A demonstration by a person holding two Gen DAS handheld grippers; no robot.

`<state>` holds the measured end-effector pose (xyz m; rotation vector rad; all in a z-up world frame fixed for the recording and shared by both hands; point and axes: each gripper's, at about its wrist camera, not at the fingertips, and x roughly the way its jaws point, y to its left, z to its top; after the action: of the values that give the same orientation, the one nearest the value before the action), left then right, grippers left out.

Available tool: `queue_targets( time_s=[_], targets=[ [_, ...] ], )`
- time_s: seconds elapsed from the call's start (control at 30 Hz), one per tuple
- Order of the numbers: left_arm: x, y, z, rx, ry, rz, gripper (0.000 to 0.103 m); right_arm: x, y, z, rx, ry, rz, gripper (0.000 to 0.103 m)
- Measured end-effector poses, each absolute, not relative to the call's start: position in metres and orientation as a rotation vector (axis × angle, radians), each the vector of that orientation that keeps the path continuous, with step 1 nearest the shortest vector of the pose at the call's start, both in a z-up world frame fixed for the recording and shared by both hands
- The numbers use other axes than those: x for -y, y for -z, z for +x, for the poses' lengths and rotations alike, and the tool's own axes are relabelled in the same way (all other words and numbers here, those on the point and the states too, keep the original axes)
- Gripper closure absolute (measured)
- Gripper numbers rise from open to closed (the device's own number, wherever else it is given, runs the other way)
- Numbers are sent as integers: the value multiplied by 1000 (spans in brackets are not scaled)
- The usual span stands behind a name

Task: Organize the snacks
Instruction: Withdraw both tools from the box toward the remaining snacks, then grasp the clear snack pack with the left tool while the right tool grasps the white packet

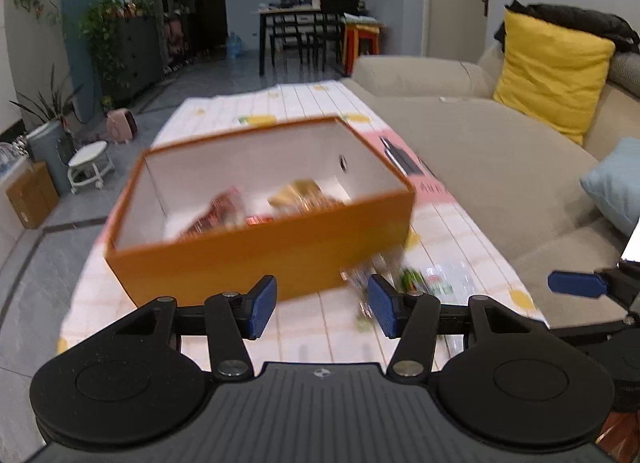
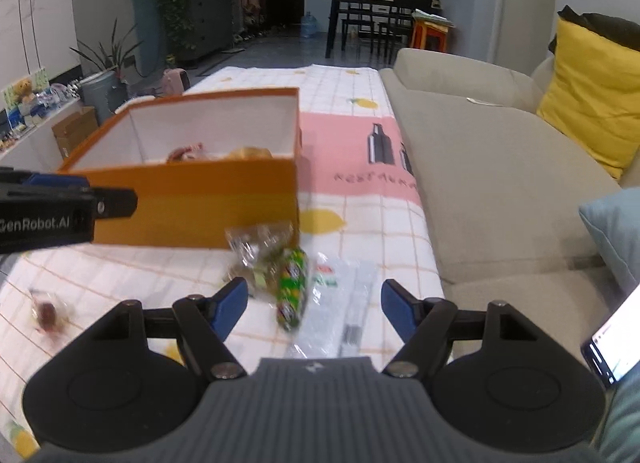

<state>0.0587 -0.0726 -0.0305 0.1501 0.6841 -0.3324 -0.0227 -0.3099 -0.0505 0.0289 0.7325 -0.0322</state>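
Both grippers, left (image 1: pixel 322 305) and right (image 2: pixel 314 305), were spread and empty; neither touched anything. Green snack pack (image 2: pixel 293 287) lay lower centre, long axis running toward orange box (image 2: pixel 192 207).

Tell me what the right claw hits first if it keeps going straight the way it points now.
Most likely the green snack packet lying on the tablecloth between the open right claw fingers, with the clear wrappers beside it. The orange box sits further back and left. Depth is uncertain.
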Motion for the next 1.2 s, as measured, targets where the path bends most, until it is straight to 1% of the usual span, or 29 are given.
queue_targets(
  time_s=[0.2, 0.27, 0.33, 0.47, 0.57, 0.6, 0.63, 0.77, 0.97, 1.1, 1.2],
  targets=[
    [73, 54, 55, -742, 345, 127, 40, 319, 73, -30, -787, 24, 83, 32],
    [71, 59, 57, -763, 340, 120, 39, 320, 78, -27, -791, 17, 77, 32],
    [69, 61, 60, -773, 331, 116, 36, 320, 82, -24, -792, 12, 66, 32],
    [70, 69, 64, -803, 342, 95, 35, 319, 89, -14, -797, 4, 64, 32],
    [74, 75, 69, -820, 359, 94, 35, 318, 95, -8, -809, 16, 62, 34],
    [78, 78, 71, -822, 364, 103, 35, 318, 97, -7, -812, 22, 60, 38],
    [81, 80, 74, -826, 366, 116, 35, 319, 98, -4, -817, 27, 59, 41],
    [90, 86, 83, -836, 385, 135, 35, 327, 103, 1, -817, 63, 77, 47],
    [101, 91, 99, -838, 424, 120, 35, 369, 111, 4, -854, 134, 242, 47],
    [112, 96, 114, -853, 442, 118, 34, 379, 119, 10, -867, 149, 290, 47],
    [119, 101, 124, -872, 445, 113, 34, 369, 120, 18, -850, 107, 267, 47]
  ],
)
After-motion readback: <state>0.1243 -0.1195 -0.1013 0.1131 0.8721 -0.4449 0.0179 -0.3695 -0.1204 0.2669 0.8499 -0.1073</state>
